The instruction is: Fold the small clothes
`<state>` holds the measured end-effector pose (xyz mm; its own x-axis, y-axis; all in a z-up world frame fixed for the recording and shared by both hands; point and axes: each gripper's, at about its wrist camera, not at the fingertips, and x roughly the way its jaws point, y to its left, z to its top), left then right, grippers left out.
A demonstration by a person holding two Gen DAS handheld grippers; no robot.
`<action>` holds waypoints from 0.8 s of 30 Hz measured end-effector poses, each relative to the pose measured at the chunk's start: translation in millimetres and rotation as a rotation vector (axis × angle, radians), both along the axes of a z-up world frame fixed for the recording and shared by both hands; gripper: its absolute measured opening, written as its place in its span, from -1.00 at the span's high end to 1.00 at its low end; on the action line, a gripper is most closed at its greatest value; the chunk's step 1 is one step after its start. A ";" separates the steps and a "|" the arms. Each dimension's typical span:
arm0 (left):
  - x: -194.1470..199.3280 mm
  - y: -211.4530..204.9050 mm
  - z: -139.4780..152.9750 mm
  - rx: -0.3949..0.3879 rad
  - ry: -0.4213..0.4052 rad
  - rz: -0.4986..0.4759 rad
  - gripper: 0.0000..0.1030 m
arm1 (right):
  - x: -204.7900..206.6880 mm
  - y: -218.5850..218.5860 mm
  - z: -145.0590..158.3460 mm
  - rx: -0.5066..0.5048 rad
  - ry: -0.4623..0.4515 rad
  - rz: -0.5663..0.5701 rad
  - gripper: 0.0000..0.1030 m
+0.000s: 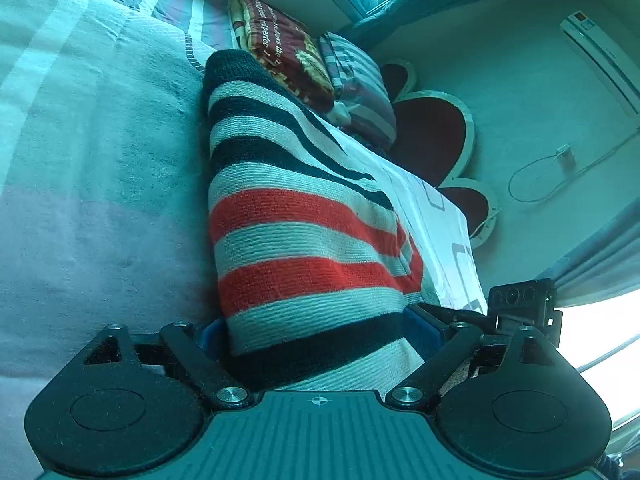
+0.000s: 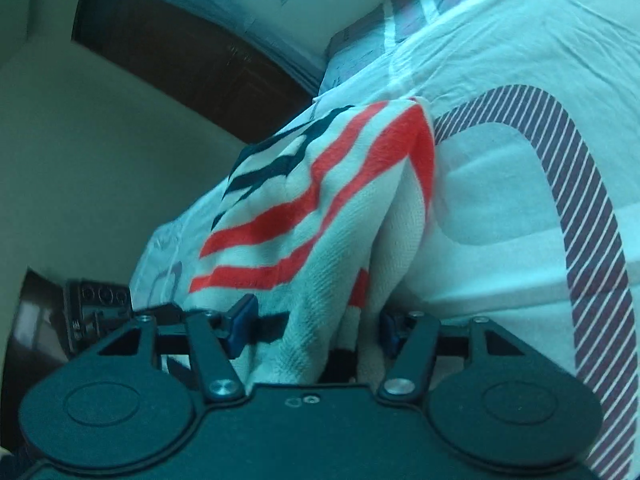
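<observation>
red, white and navy stripes on knit (image 1: pixel 304 240); white sheet (image 2: pixel 500 60) with striped maroon arc, right of frame; blue pads (image 2: pixel 240 322).

Striped knit garment (image 1: pixel 304 240): small, ribbed weave, bands of white, red and dark navy. Raised off the bedsheet, draped in loose folds, its near edge bunched; the far end trails on the bed.

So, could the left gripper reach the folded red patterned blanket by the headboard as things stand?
Probably not: the left gripper is occupied, holding the striped knit garment, which also hangs between it and the folded red patterned blanket beyond.
</observation>
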<state>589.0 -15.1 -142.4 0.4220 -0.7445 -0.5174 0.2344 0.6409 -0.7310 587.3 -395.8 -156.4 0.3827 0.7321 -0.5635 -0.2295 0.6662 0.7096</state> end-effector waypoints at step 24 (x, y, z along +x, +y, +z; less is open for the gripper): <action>3.6 -39.9 30.7 0.260 -0.116 0.037 -0.07 | -8.7 54.0 13.6 -0.216 -0.116 -0.018 0.29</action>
